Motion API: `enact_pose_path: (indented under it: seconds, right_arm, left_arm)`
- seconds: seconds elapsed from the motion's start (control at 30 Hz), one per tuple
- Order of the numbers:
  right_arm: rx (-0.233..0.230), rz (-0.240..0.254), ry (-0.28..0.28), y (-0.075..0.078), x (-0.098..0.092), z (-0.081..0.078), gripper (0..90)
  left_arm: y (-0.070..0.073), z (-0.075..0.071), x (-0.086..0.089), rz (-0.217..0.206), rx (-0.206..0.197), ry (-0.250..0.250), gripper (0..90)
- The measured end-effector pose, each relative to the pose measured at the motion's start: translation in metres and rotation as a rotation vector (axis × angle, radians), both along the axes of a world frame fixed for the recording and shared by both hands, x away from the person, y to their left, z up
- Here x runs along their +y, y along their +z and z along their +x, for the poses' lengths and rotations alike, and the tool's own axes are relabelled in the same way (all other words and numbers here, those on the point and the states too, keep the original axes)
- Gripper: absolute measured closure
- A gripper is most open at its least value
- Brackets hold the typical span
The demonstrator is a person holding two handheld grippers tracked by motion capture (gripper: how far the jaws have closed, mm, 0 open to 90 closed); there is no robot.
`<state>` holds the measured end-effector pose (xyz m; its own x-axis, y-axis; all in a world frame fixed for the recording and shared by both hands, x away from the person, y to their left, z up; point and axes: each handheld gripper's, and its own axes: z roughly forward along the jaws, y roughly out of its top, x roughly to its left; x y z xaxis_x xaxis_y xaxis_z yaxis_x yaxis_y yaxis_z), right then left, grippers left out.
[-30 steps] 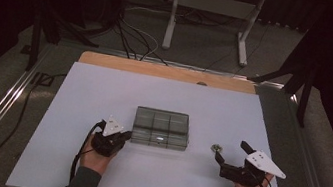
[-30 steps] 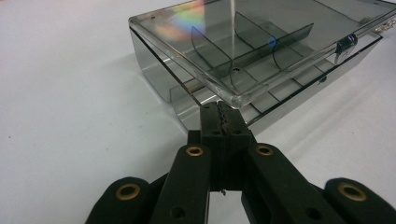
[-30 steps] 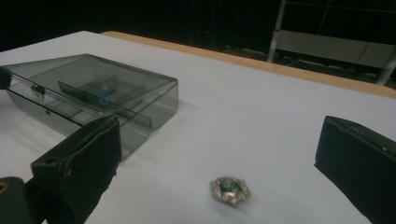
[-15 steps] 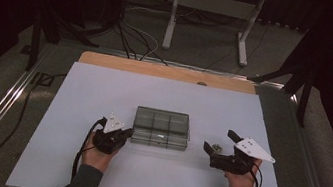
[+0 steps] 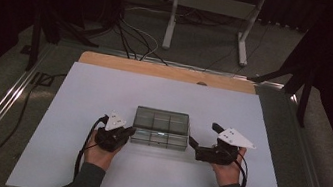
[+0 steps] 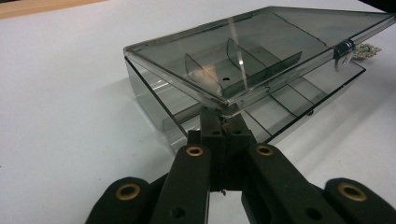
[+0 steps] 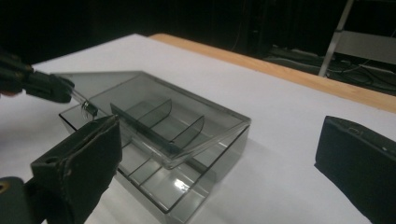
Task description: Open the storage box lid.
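A smoky clear plastic box [image 5: 161, 128] with dividers sits mid-table. Its lid [image 6: 261, 51] is raised a little off the base [image 6: 285, 100]. My left gripper [image 5: 130, 131] is shut on the lid's near edge, and the left gripper view shows its pinch [image 6: 224, 126] from close up. At the box's right end my right gripper [image 5: 202, 133] stands open. Its pads [image 7: 88, 154] are wide apart, and the box's corner [image 7: 205, 154] lies between them untouched. A small glittering thing [image 6: 366, 49] shows by the box's far side near a metal clasp [image 6: 343, 49]; I cannot tell what it is.
The box rests on a white board [image 5: 104, 89] with a wooden strip [image 5: 168, 72] along its far edge. Behind the table, a metal stand [image 5: 209, 4] and cables [image 5: 128, 32] are on the floor. Metal rails [image 5: 6, 98] run along the table's sides.
My right gripper has moved left, from well right of the box to its right end, jaws still open. The left gripper has stayed on the lid.
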<state>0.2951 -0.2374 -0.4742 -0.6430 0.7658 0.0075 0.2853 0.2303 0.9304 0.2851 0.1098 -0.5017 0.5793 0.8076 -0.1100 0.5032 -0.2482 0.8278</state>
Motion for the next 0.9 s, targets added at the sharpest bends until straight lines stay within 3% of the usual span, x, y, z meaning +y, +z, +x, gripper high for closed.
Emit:
enact_pose_path:
  seconds: [0.1, 0.33, 0.43, 0.63, 0.8, 0.9]
  right_arm:
    - [0.013, -0.04, 0.015, -0.003, 0.01, 0.004, 4.5]
    - [0.023, -0.061, 0.017, -0.008, 0.021, 0.008, 12.3]
    - [0.022, -0.073, 0.02, -0.011, 0.029, 0.012, 17.2]
    - [-0.052, -0.136, 0.03, -0.012, 0.043, 0.015, 32.7]
    - [-0.083, -0.162, 0.028, -0.014, 0.049, 0.019, 43.0]
    - [-0.092, -0.166, 0.019, -0.014, 0.049, 0.02, 46.1]
  left_arm:
    - [0.005, 0.002, -0.001, -0.003, -0.009, -0.003, 90.0]
    - [0.011, 0.005, -0.003, -0.004, -0.017, -0.004, 90.0]
    - [0.013, 0.008, -0.003, -0.025, -0.017, 0.002, 90.0]
    - [0.017, 0.011, -0.002, -0.046, -0.023, 0.008, 90.0]
    - [0.016, 0.01, -0.003, -0.042, -0.028, 0.006, 89.7]
    - [0.014, 0.009, -0.003, -0.035, -0.033, 0.017, 80.5]
